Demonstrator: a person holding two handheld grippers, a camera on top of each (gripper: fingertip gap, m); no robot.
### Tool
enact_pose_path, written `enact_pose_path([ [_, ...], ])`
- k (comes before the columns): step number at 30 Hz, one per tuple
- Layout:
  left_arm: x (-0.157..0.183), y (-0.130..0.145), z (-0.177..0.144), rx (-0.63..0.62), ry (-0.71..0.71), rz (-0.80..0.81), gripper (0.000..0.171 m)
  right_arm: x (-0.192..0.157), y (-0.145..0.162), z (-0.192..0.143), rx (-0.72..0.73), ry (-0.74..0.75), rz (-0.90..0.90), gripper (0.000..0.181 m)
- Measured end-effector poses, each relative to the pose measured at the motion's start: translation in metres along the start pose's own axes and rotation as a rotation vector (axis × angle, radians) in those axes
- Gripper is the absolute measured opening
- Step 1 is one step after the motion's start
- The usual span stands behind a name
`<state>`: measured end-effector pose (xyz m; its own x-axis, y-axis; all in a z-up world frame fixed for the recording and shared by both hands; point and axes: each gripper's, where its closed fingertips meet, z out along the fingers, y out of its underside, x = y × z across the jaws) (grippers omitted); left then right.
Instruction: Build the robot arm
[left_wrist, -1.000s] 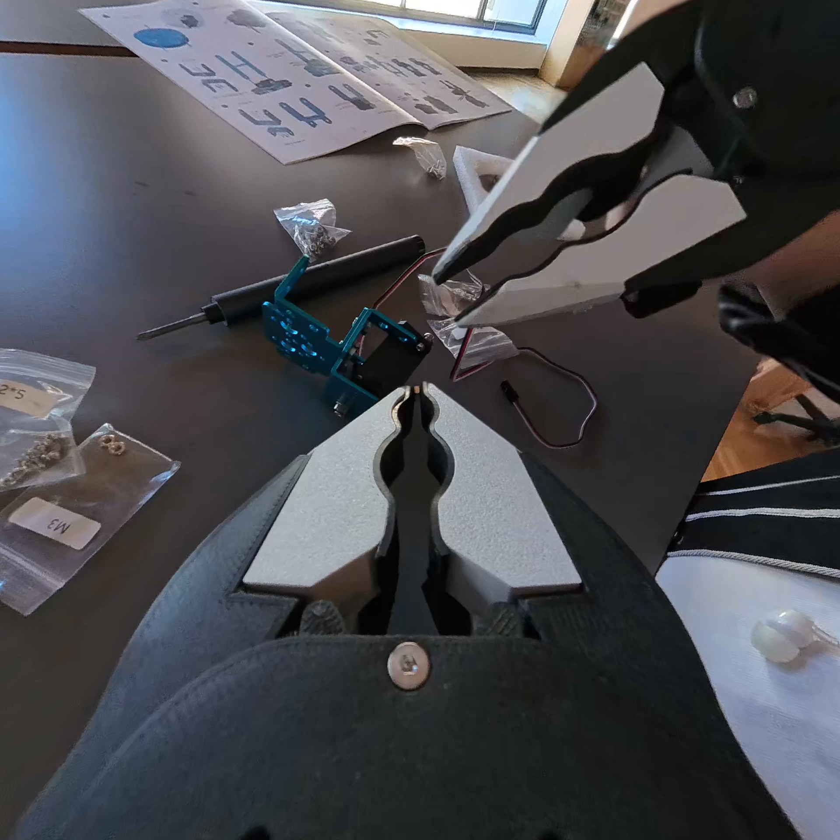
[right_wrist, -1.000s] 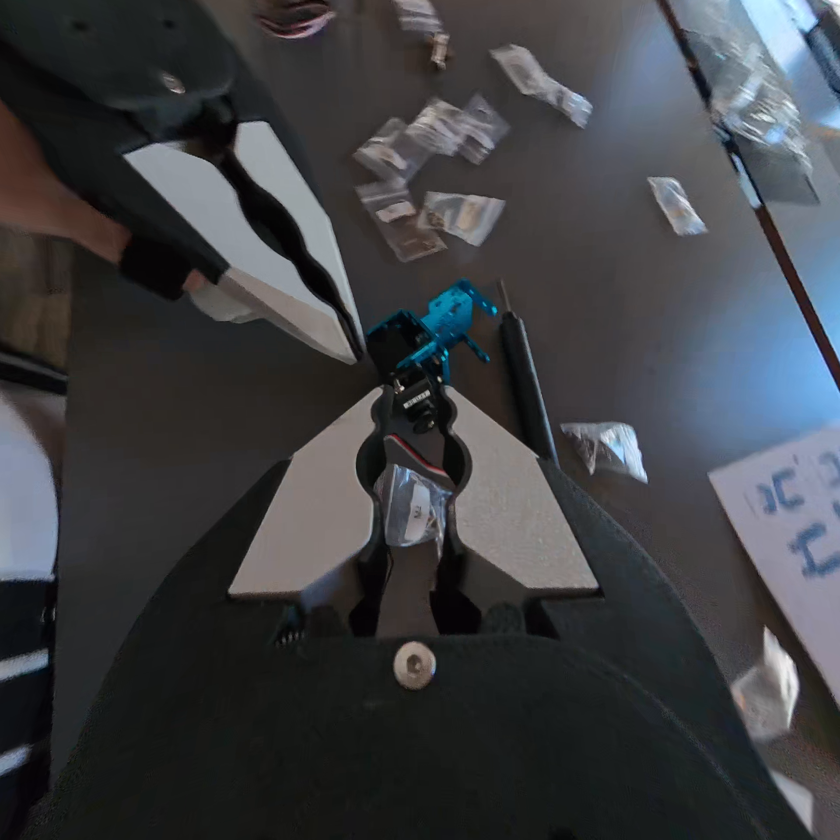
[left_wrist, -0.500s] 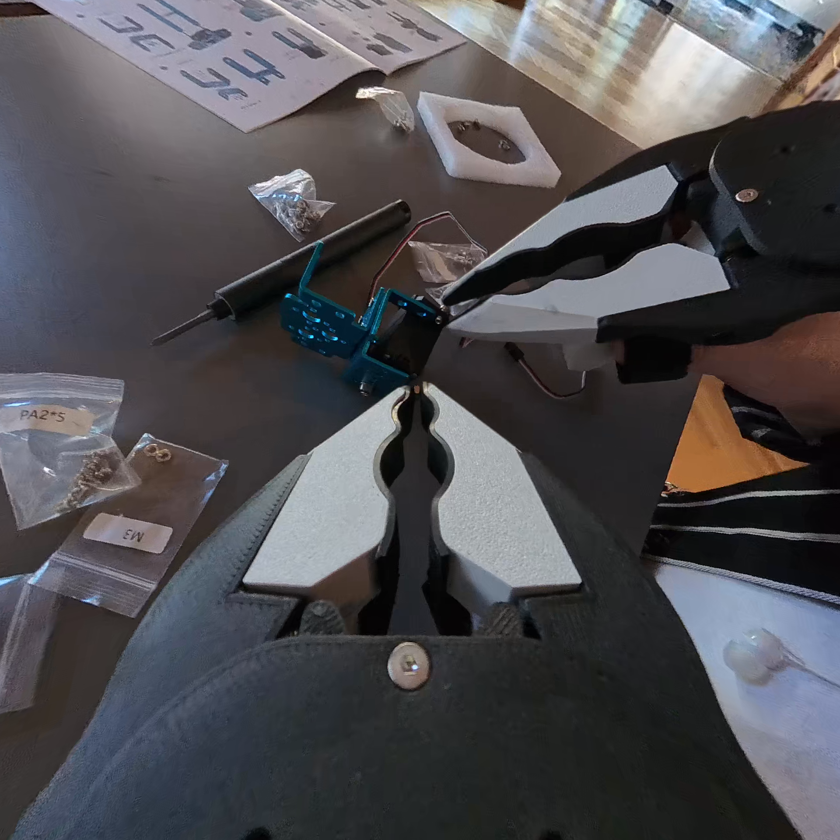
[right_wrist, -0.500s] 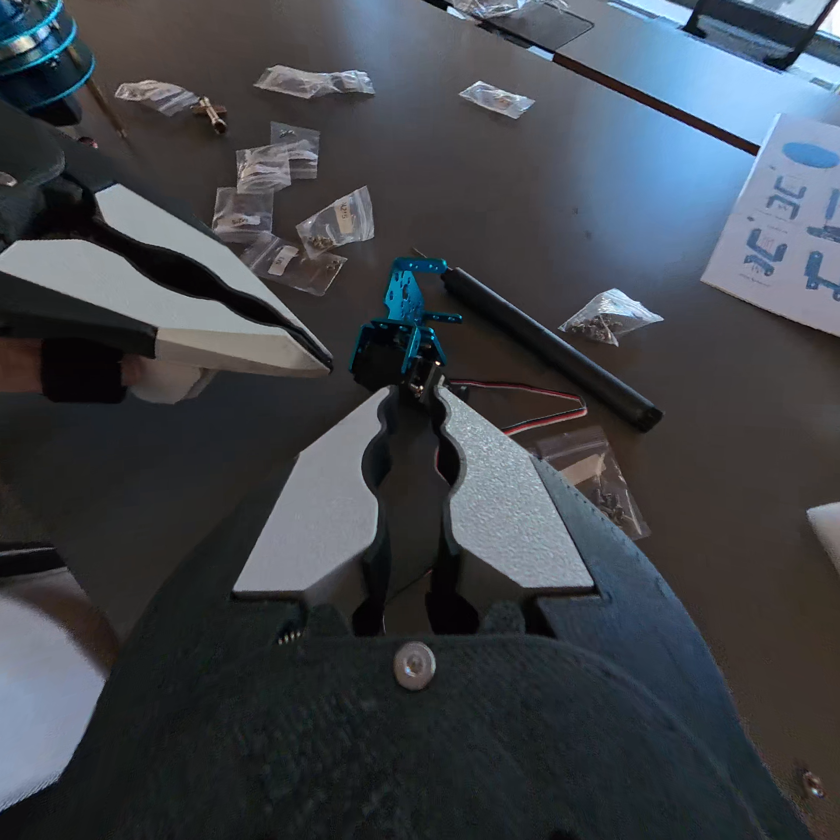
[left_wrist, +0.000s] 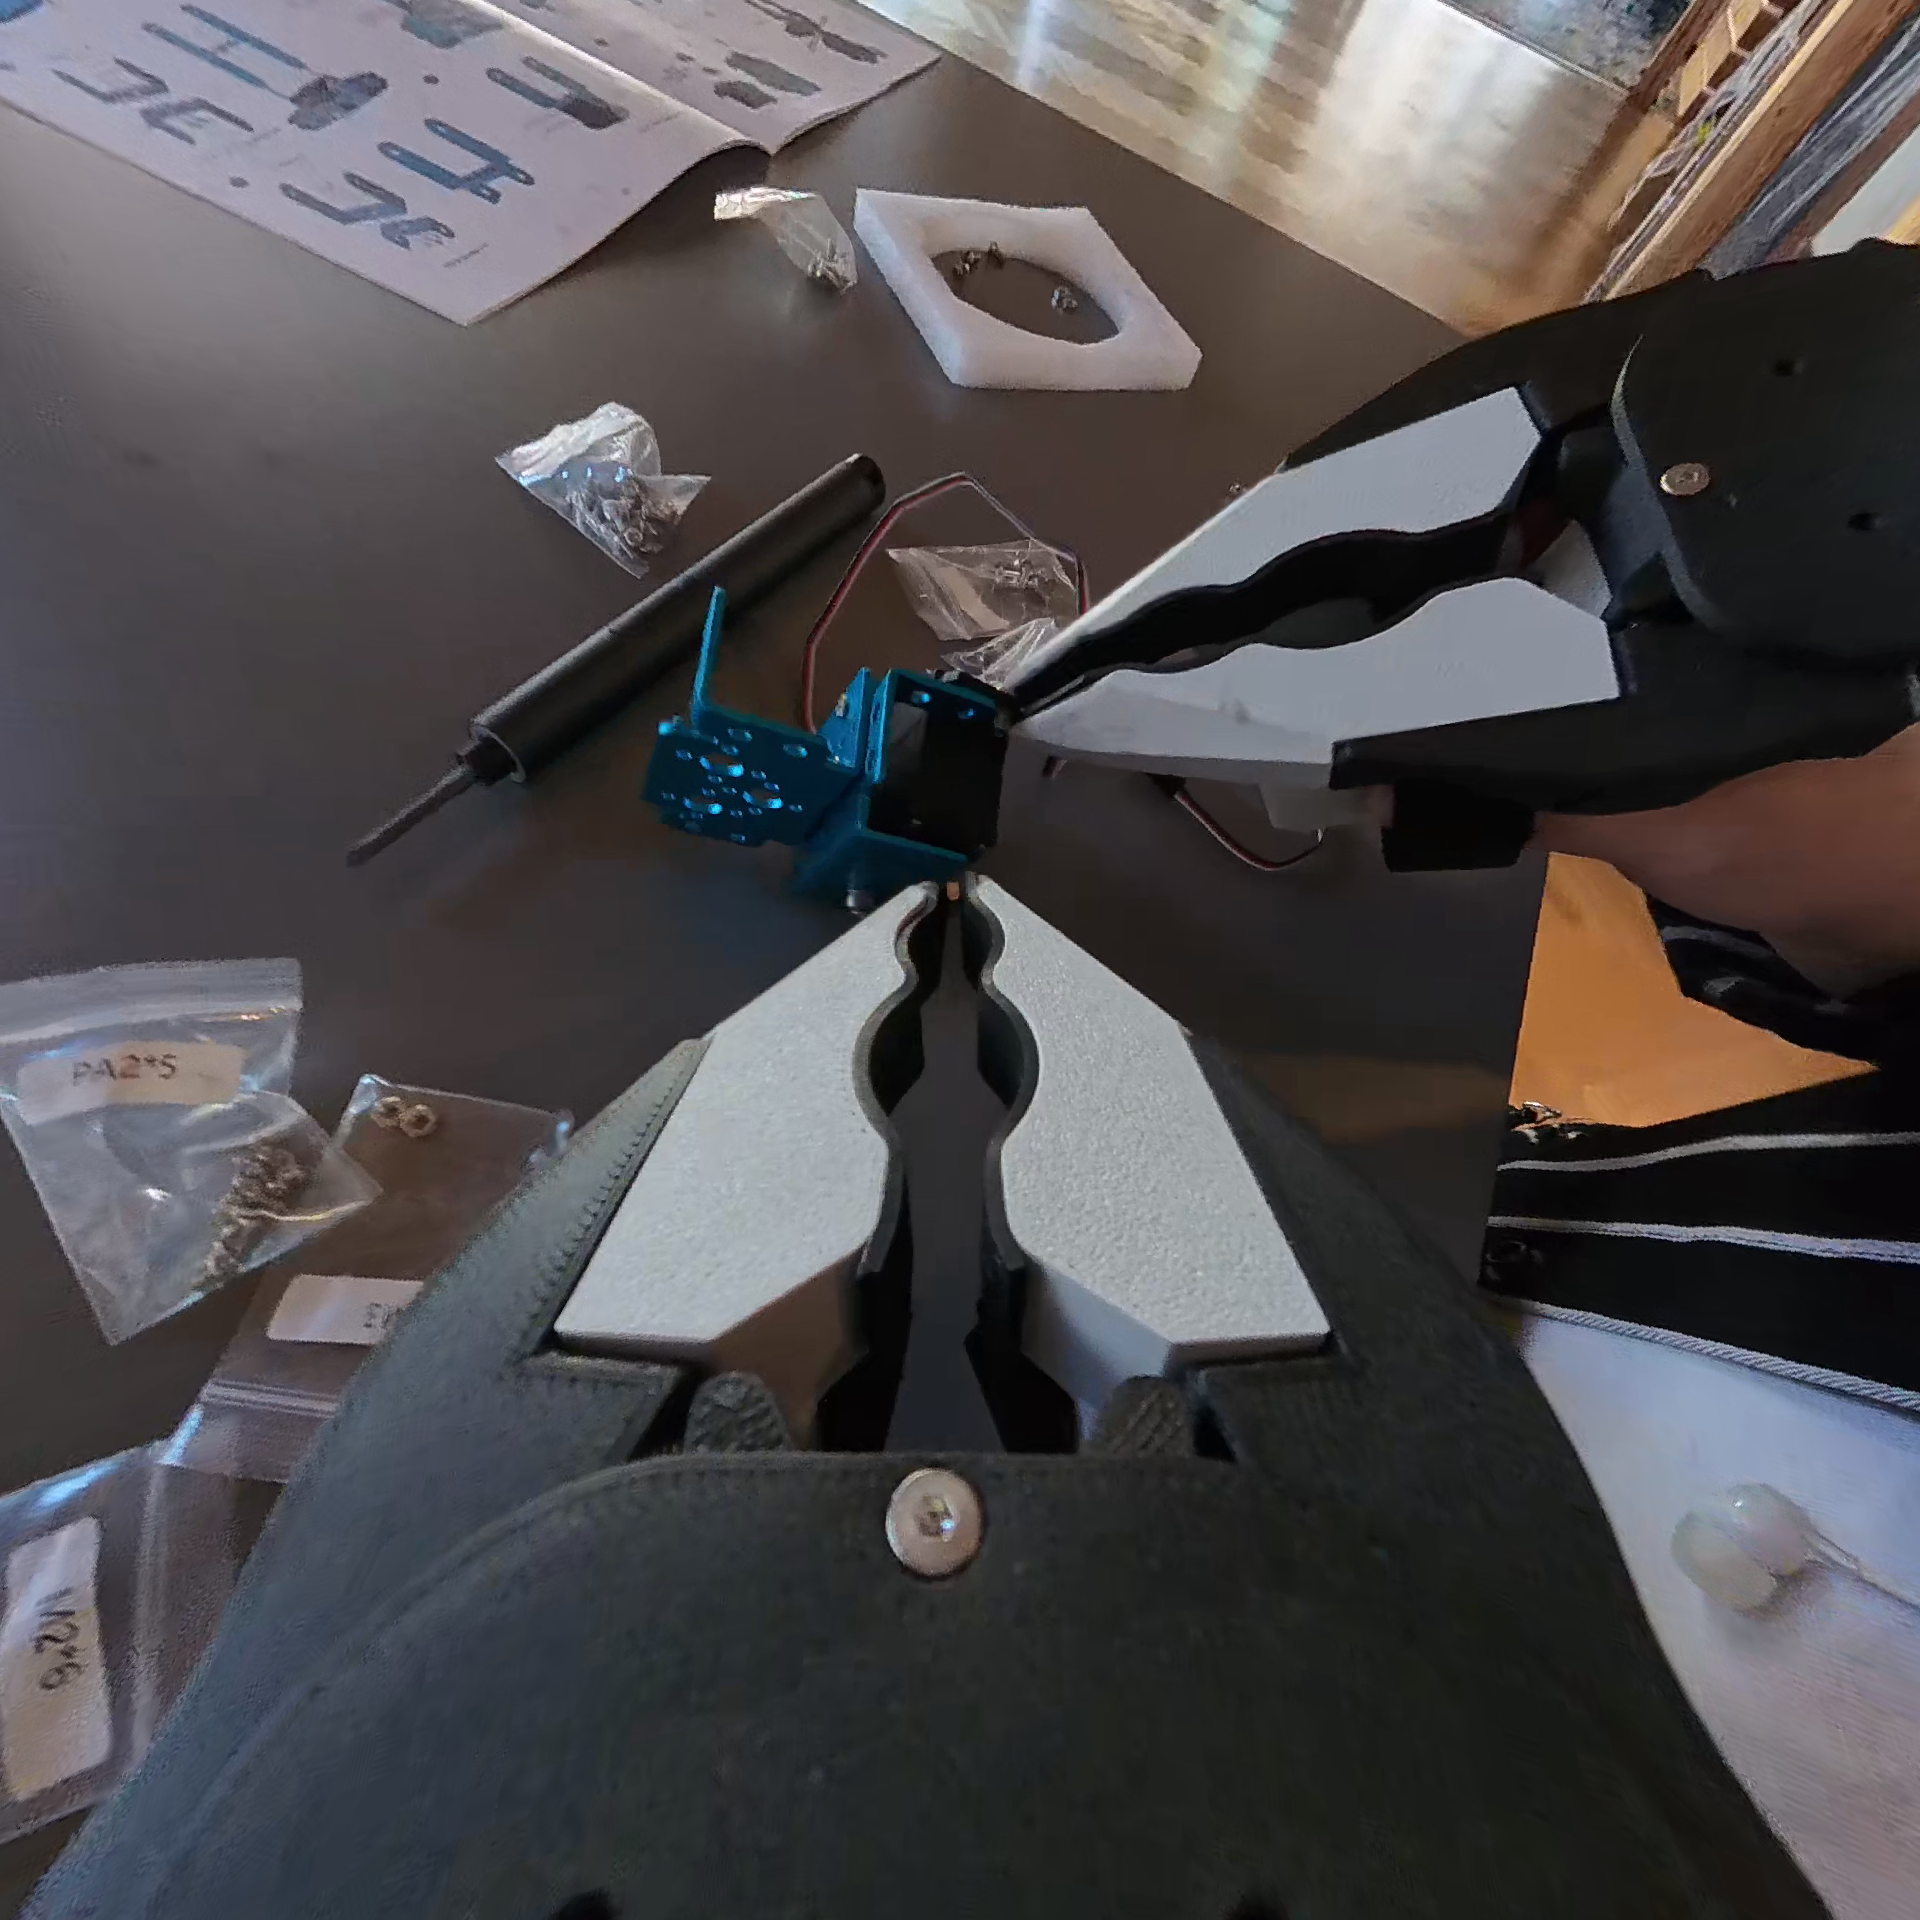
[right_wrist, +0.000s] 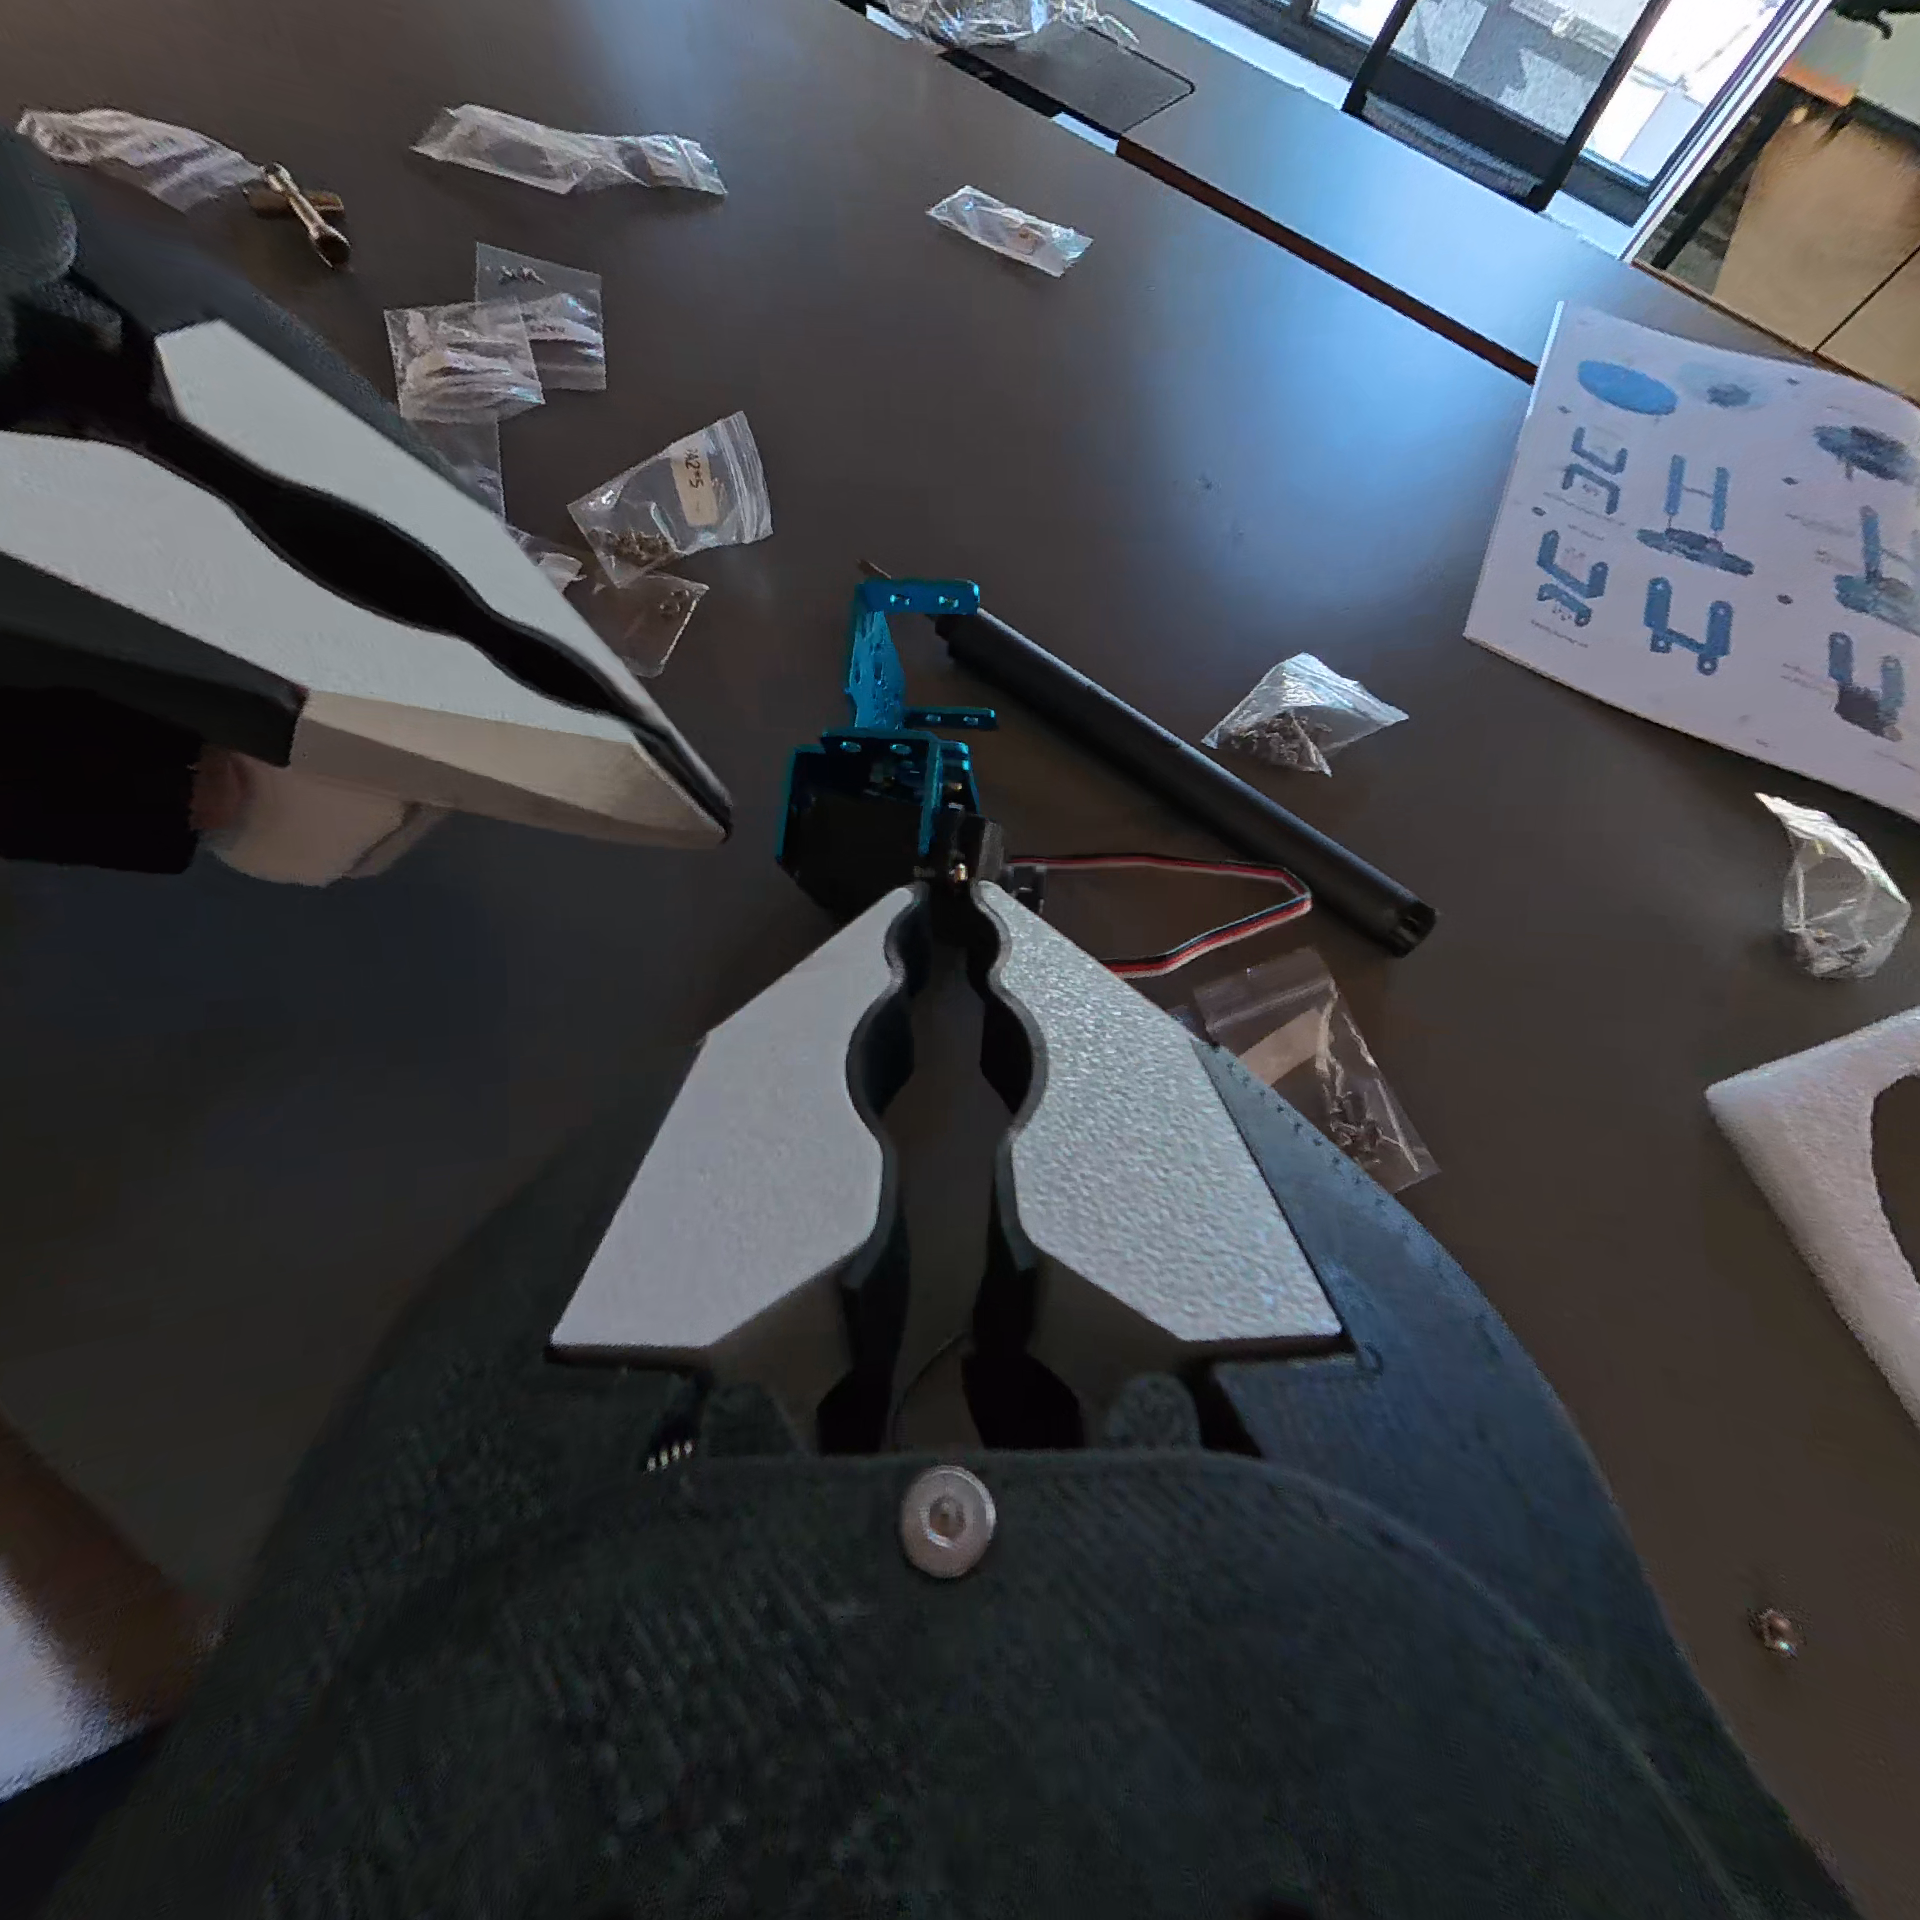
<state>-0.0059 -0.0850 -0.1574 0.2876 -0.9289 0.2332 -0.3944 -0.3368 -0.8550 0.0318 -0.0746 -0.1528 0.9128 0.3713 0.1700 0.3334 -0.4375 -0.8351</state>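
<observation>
Our right claw has come down and now pinches the edge of the black motor inside the blue bracket. The bracket sits on the counter, just ahead of our left claw, whose tips are pressed together.

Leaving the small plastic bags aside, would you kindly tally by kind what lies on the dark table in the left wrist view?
Blue servo bracket: 1
Black screwdriver: 1
White foam frame: 1
Printed booklet: 1
Total: 4
</observation>
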Motion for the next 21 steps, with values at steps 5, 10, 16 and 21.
enact_pose_path([
  [5, -0.011, -0.014, -0.001, 0.014, -0.034, 0.069, 0.001, 0.001, 0.0, 0.001, 0.005, -0.024, -0.014, 0.004],
  [10, -0.013, -0.027, 0.002, 0.026, -0.055, 0.125, 0.001, 0.004, 0.0, 0.002, 0.008, -0.06, -0.009, 0.003],
  [16, -0.014, -0.038, 0.013, 0.027, -0.1, 0.205, 0.0, 0.009, 0.001, 0.003, 0.013, -0.131, 0.061, 0.003],
  [21, -0.022, -0.031, 0.021, 0.015, -0.112, 0.202, 0.001, 0.013, 0.0, 0.004, 0.019, -0.206, 0.111, 0.003],
])
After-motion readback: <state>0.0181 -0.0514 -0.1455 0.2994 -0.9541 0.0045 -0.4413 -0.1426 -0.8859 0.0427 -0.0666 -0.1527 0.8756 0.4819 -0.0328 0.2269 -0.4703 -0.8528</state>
